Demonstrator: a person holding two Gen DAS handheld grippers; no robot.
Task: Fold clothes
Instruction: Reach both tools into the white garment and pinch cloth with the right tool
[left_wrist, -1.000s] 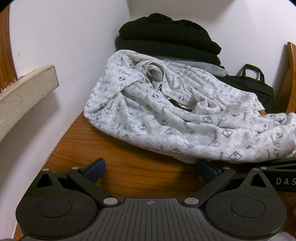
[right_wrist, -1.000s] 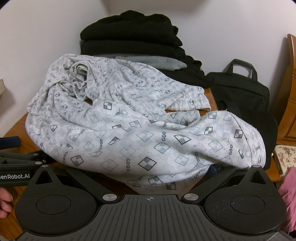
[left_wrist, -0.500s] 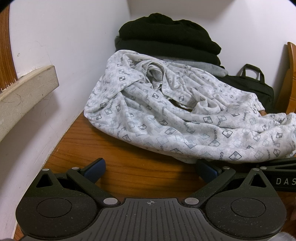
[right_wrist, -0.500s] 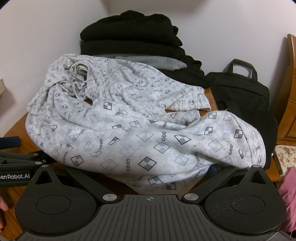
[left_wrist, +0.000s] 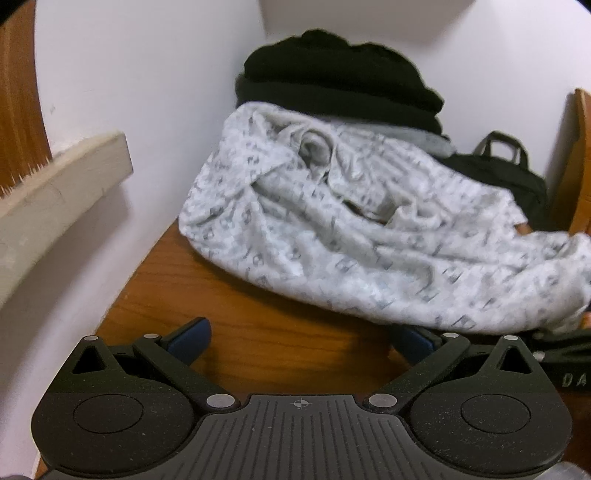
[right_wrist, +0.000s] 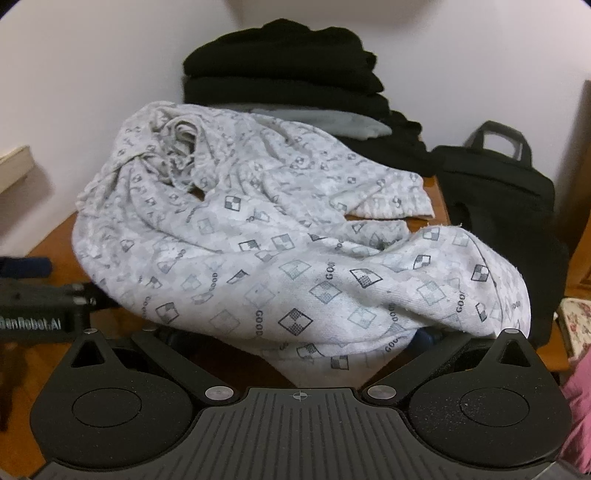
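Ahead of the left claw (left_wrist: 299, 338), on the wooden counter (left_wrist: 258, 332), lies a crumpled white garment (left_wrist: 369, 240) printed with small grey squares and the word GOOD. Its bulk sits just beyond the claw's blue fingertips (left_wrist: 190, 334), which are spread wide with only bare wood between them; the right tip is partly tucked under the cloth's near edge, and the claw is released, grasping nothing. Behind the garment, against the white wall (left_wrist: 147, 110), stands a stack of folded black clothes (left_wrist: 332, 81) with a grey piece under them. To the far right of that stack, a black bag (left_wrist: 509, 173) with a handle stands on the counter. Off to the left of the claw, a pale wooden ledge (left_wrist: 55, 184) juts from the wall. Seen from the right claw (right_wrist: 295, 343), the same garment (right_wrist: 280, 251) heaps up directly in front and droops down between the spread finger arms, hiding both tips; the arms stand wide apart, so this claw is also released, though whether the cloth touches its pads cannot be told. Left of it, the other tool's black body shows at the frame edge, with white lettering on its side. At the right edge, past the bag (right_wrist: 498, 199), a strip of pink fabric (right_wrist: 580, 406) and a floral cushion (right_wrist: 576, 314) show.
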